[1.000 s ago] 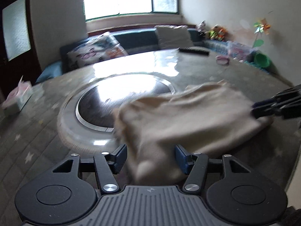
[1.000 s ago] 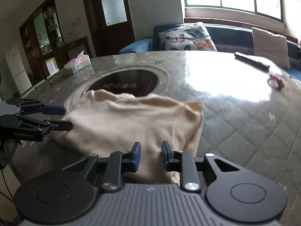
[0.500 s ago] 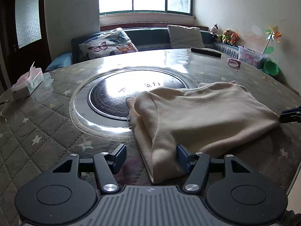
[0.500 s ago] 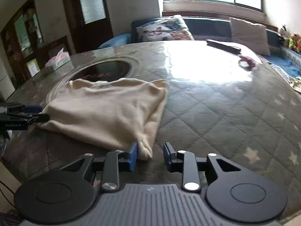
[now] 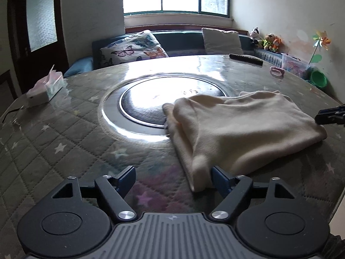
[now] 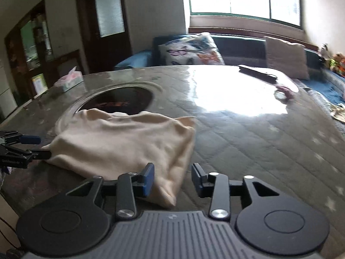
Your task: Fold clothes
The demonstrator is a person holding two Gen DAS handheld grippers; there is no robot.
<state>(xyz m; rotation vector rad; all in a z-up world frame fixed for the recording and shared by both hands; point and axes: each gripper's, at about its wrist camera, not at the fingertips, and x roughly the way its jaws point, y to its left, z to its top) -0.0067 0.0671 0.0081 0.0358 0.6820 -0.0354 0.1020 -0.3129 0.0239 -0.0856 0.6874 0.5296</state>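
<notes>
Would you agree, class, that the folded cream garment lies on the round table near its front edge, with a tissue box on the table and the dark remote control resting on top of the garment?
Not quite. The remote control lies on the bare far side of the table, well apart from the cream garment, as the left wrist view shows. The tissue box is on the table as stated.

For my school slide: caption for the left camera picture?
Left gripper opening beside a folded cream garment.

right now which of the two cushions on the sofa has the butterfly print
The left cushion, nearer the door, is covered in butterflies. The right cushion, nearer the stuffed toys, is plain and pale.
</notes>
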